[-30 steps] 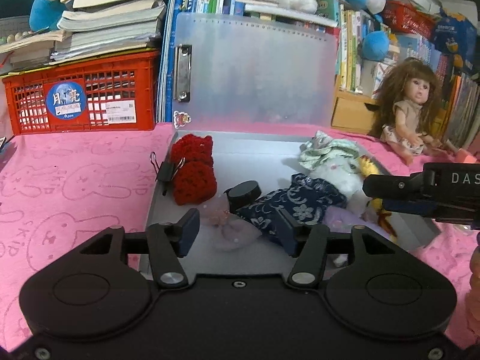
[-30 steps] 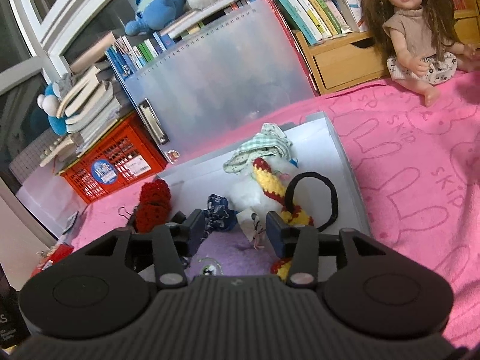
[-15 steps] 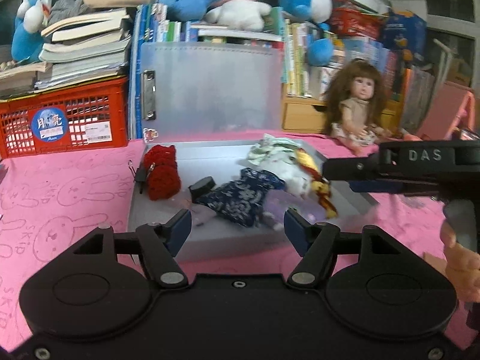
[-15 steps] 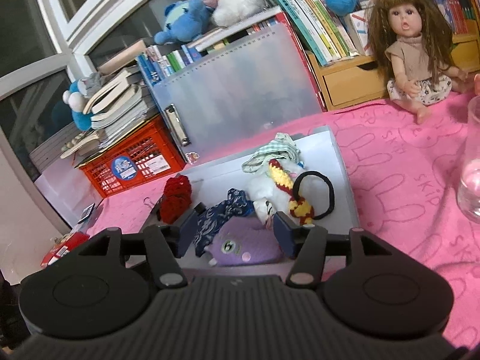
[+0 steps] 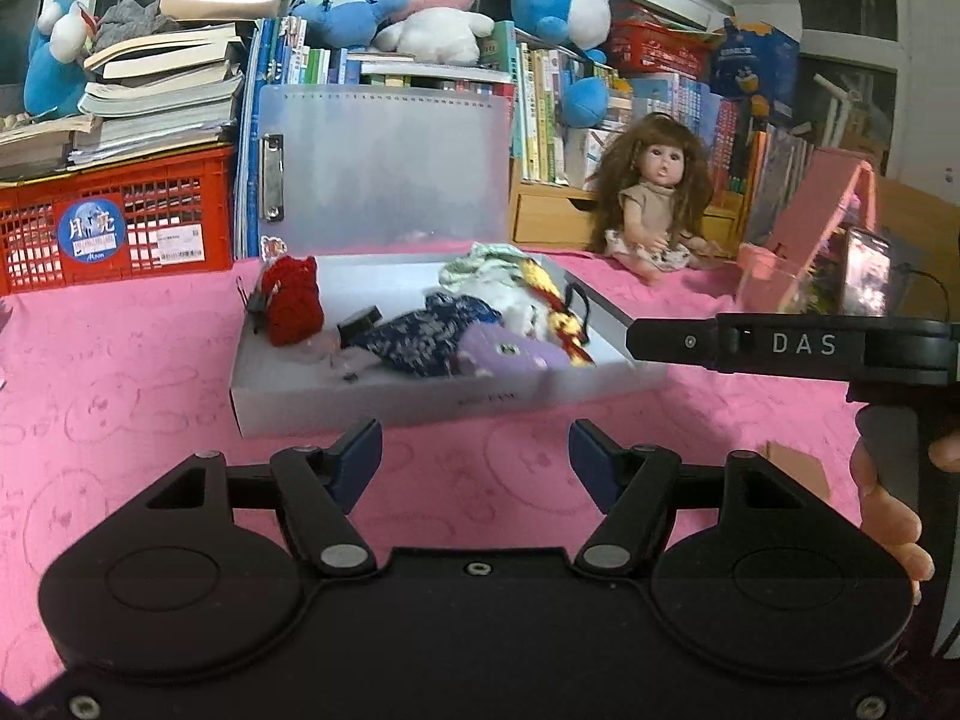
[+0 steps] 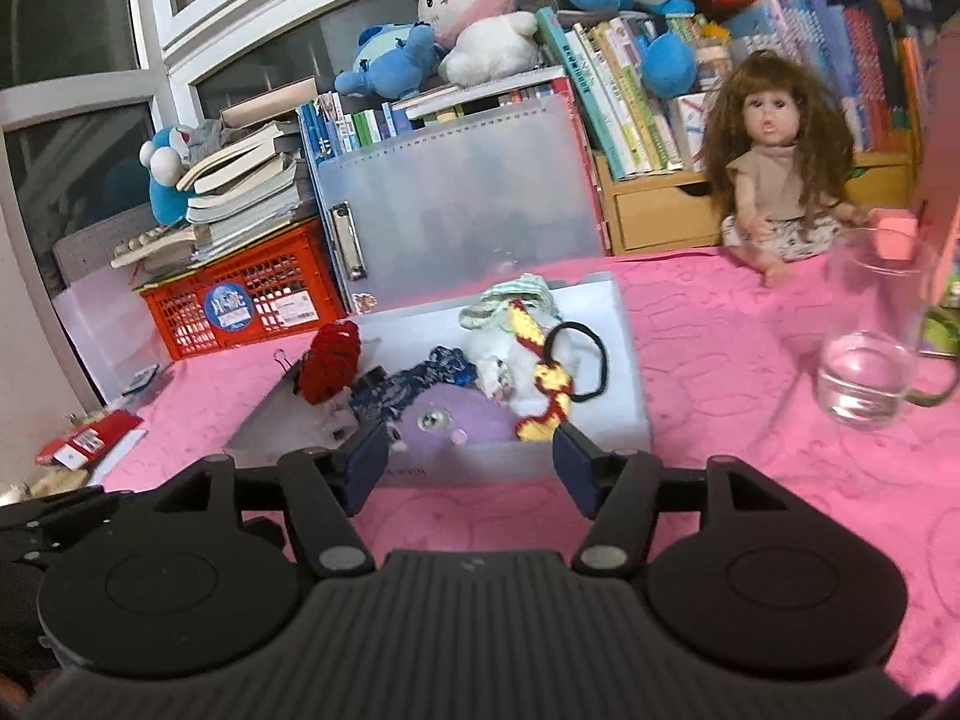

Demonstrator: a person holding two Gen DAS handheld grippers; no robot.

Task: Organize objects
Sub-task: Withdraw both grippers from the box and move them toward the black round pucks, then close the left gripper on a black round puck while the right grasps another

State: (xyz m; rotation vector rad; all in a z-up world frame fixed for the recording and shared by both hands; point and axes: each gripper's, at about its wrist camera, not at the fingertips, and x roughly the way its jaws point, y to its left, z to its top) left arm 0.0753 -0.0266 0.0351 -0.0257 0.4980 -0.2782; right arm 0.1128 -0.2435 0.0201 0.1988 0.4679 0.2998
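A shallow grey box (image 5: pixel 420 402) sits on the pink cloth with its translucent lid (image 5: pixel 384 180) standing up behind it. Inside lie a red crocheted piece (image 5: pixel 294 306), a navy floral cloth (image 5: pixel 420 336), a purple plush (image 6: pixel 456 420), a white plush with a yellow-red knitted scarf (image 6: pixel 540 372) and a black hair band (image 6: pixel 585 360). My left gripper (image 5: pixel 475 444) hangs open just short of the box's front wall, with nothing between its fingers. My right gripper (image 6: pixel 469 450) is at the same wall. Its jaws are opening and nothing is between them.
A long-haired doll (image 5: pixel 654 204) sits behind the box on the right. A glass mug (image 6: pixel 870 354) stands right of the box. A red crate (image 5: pixel 120 222) under stacked books is at the back left, and book rows with plush toys line the back. A red packet (image 6: pixel 90 438) lies far left.
Both grippers have drawn back from over the box's contents to the near side of its front wall, and their jaws have widened. The purple plush and the navy cloth stay in the box.
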